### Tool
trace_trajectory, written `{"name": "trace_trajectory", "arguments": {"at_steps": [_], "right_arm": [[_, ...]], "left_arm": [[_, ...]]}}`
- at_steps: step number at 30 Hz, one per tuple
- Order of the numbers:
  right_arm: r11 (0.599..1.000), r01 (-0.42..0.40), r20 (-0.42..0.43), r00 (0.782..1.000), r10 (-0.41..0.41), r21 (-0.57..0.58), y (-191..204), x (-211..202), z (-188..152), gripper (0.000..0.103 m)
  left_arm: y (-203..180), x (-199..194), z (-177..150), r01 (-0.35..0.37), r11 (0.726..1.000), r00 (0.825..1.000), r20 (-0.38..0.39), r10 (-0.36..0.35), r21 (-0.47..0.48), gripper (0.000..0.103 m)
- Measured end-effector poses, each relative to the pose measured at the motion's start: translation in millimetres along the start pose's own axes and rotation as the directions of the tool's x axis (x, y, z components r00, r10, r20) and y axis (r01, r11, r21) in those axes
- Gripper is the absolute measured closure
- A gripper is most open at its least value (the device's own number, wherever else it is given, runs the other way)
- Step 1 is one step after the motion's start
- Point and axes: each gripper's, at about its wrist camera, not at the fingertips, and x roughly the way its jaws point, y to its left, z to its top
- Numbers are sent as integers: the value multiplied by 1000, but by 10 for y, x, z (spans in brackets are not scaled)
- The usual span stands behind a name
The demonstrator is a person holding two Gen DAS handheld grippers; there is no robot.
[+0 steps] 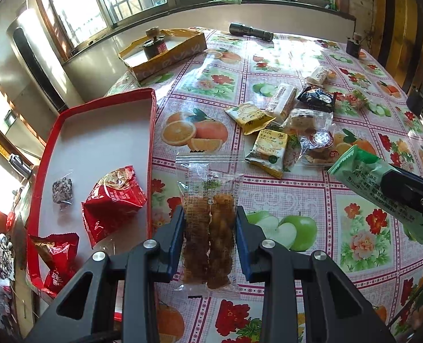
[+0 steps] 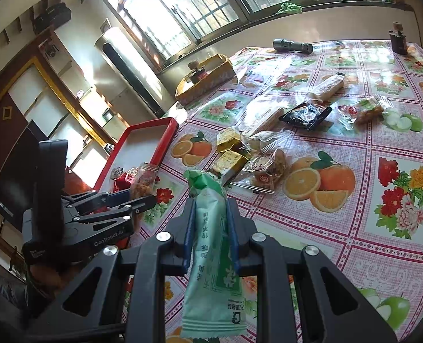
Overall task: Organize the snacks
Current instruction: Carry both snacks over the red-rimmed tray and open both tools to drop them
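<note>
The left tool (image 1: 210, 245) points steeply down over the surface (image 1: 282, 194), its blue pads clamped on the sides of a clear pack (image 1: 208, 223) of brown twisted snacks, which hangs upright between them, just right of the red tray (image 1: 151, 143). The right tool (image 2: 210, 234) slopes down more gently and is closed tight on a green pack (image 2: 211, 257), which runs lengthwise between the pads, one end sticking out toward the far side and the other hanging near the camera. In the left view the right tool shows at the right edge with the green pack pointing left; in the right view the left tool sits at the near left, beside the tray's near corner, with part of a hand below it. The tray lies at the left edge of the surface and holds two red packs (image 1: 111, 200) and a small dark bar (image 1: 62, 191) in clear wrap. Between the tools and the far side lies a loose heap of snacks: two yellow packs (image 1: 268, 151), clear-wrapped cakes (image 1: 317, 145), a black pack (image 1: 317, 98) and white bars (image 1: 281, 98). Farther off are a yellow box (image 1: 165, 57) with a jar inside at the far left, a torch (image 1: 251, 31) at the far edge, and a small dark container (image 1: 353, 46) at the far right.
</note>
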Motion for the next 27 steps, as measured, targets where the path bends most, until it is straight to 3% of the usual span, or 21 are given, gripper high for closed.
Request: {"name": "trace_trajectory", "arguments": {"at_steps": [11, 20, 27], "right_arm": [[994, -104, -21, 994, 103, -28, 357, 487, 287, 80], [972, -234, -67, 971, 231, -37, 822, 1295, 641, 80], [957, -292, -113, 951, 289, -3, 1046, 1962, 802, 80]], "left_arm": [[696, 28, 101, -42, 991, 999, 6, 43, -125, 70], [1539, 188, 233, -98, 956, 995, -25, 95, -278, 70], [1768, 406, 193, -114, 937, 993, -73, 95, -329, 70]]}}
